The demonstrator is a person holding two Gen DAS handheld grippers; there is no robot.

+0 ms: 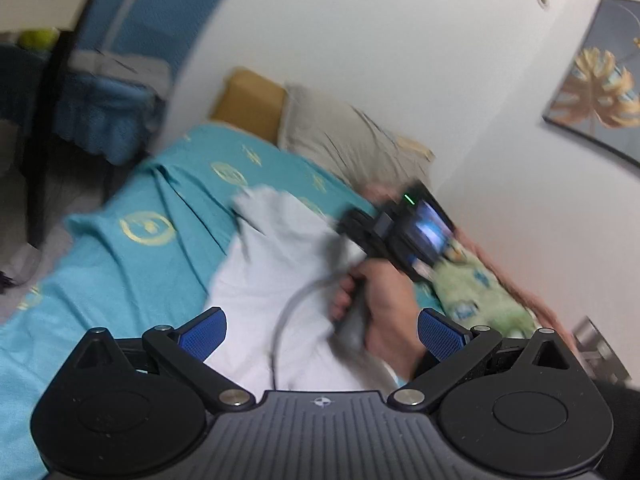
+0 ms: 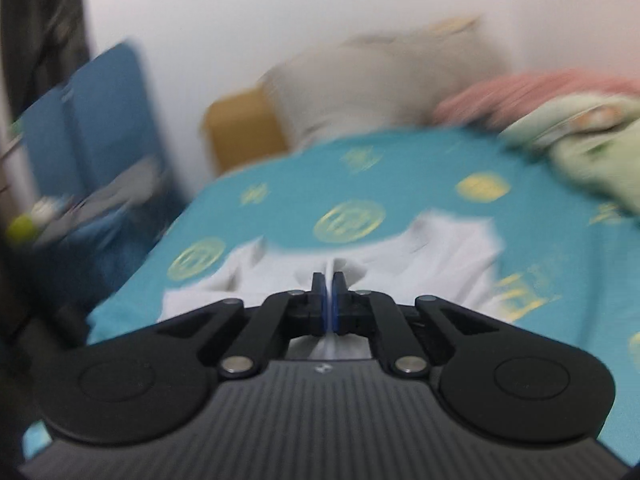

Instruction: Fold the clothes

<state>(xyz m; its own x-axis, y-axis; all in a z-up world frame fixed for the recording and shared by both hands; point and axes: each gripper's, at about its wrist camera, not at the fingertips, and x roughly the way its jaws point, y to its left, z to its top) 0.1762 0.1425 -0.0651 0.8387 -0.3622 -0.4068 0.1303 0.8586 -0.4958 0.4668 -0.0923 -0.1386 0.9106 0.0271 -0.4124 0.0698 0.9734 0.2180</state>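
A white garment [image 1: 272,264] lies crumpled on the teal bed sheet [image 1: 120,272] with gold round prints. My left gripper [image 1: 322,320] hovers over its near part, blue pads wide apart and nothing between them. A hand [image 1: 384,292] holds the right gripper's handle just beyond, over the garment's right side. In the right wrist view the right gripper [image 2: 330,280] is shut, with a fold of the white garment [image 2: 440,256] pinched between its pads and lifted off the sheet [image 2: 400,168]. Both views are blurred.
A grey pillow [image 1: 332,132] and a tan box [image 1: 248,100] stand at the head of the bed by the white wall. A green patterned quilt [image 2: 592,148] and a pink blanket [image 2: 520,92] lie at the right. Blue furniture [image 1: 104,112] stands left of the bed.
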